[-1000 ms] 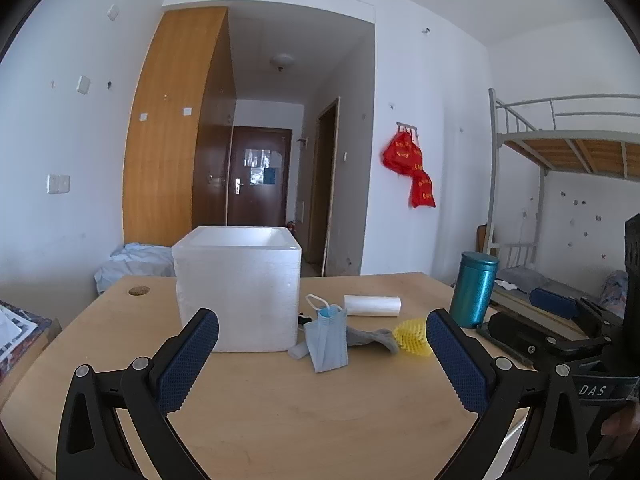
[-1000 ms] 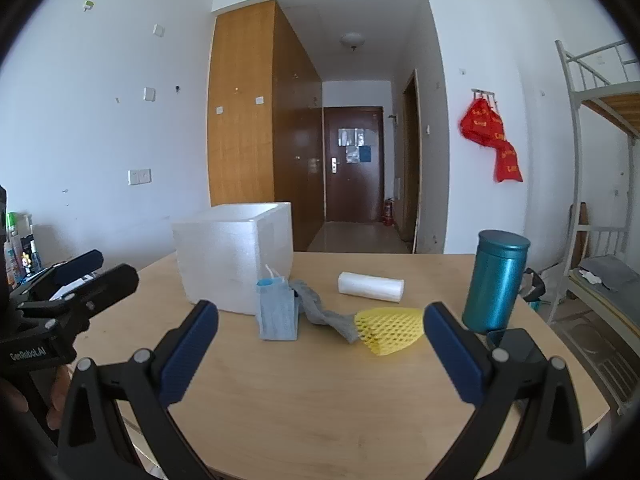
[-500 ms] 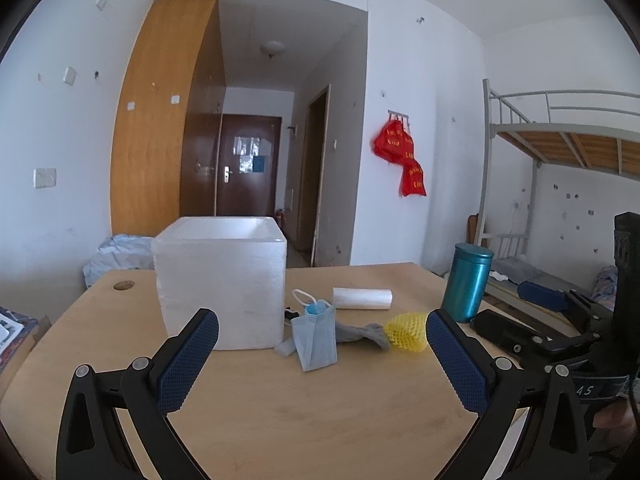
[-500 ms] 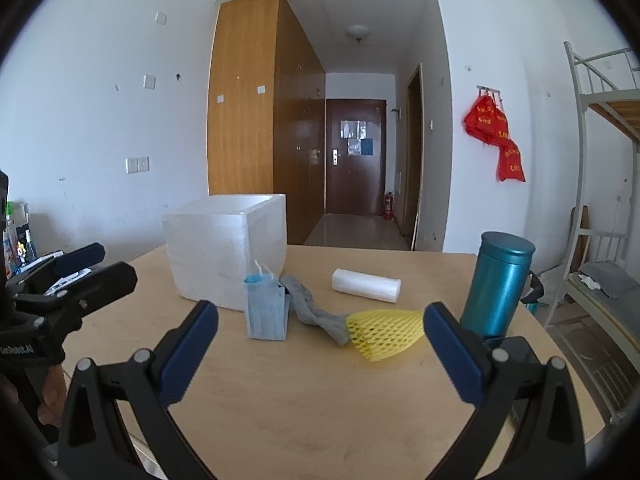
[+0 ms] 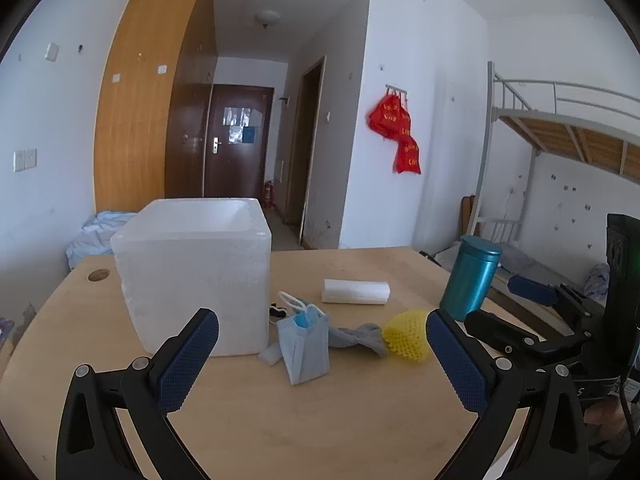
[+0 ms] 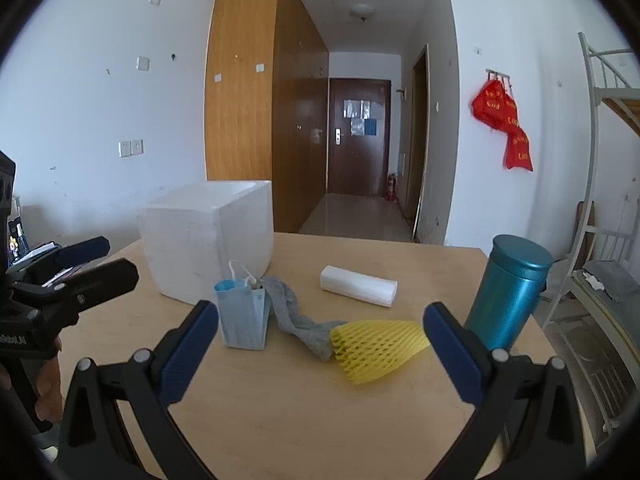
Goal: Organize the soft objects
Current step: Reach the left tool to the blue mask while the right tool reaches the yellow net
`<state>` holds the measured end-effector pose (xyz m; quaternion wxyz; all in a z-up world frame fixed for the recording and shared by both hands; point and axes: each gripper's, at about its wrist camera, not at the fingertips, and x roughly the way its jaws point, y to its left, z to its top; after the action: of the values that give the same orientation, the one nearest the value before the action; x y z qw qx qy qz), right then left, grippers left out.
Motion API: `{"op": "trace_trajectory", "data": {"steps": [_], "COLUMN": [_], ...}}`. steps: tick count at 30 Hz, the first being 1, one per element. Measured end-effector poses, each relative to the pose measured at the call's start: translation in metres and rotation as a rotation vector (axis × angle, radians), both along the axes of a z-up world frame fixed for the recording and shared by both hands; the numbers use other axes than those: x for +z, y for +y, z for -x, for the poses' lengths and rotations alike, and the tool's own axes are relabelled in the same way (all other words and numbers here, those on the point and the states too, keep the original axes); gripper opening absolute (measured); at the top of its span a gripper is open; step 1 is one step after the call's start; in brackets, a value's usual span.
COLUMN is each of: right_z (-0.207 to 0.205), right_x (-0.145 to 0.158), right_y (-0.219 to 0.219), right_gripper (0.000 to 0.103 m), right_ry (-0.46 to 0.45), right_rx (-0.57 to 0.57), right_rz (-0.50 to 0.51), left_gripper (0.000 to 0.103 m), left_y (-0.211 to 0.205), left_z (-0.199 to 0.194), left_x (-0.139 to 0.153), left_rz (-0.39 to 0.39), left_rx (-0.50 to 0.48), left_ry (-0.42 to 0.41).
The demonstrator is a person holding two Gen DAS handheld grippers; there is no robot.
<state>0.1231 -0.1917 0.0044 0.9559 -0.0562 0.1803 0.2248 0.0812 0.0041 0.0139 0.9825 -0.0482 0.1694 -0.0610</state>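
A white foam box [image 5: 192,276] [image 6: 208,240], open at the top, stands on the wooden table [image 5: 320,420]. Right of it lie a blue face mask [image 5: 304,344] [image 6: 242,320], a grey sock [image 5: 358,338] [image 6: 296,320], a yellow foam net [image 5: 406,340] [image 6: 378,346] and a white roll [image 5: 356,291] [image 6: 358,286]. My left gripper [image 5: 320,356] is open and empty, short of the mask. My right gripper [image 6: 320,344] is open and empty, short of the sock and net.
A teal canister [image 5: 470,278] [image 6: 510,292] stands at the table's right side. A small black-and-white object [image 5: 277,312] lies behind the mask. A bunk bed [image 5: 560,140] stands at the right. Each gripper shows in the other's view, the right [image 5: 532,320] and the left [image 6: 60,280].
Both grippers have moved closer to the objects on the table, which look larger now. The left view has swung a little. Both stay open and empty.
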Motion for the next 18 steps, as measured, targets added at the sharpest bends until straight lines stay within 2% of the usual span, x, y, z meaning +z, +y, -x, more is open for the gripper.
{"op": "trace_trajectory", "data": {"steps": [18], "right_z": [-0.047], "right_x": [-0.014], "right_y": [-0.003], "right_gripper": [0.103], "right_ry": [0.112], "right_rx": [-0.023], "right_rz": [0.039], "left_gripper": [0.103], "left_y": [-0.005], "left_z": [-0.053], "left_x": [-0.021], "left_rz": [0.019], "left_rx": [-0.057], "left_ry": [0.15]}}
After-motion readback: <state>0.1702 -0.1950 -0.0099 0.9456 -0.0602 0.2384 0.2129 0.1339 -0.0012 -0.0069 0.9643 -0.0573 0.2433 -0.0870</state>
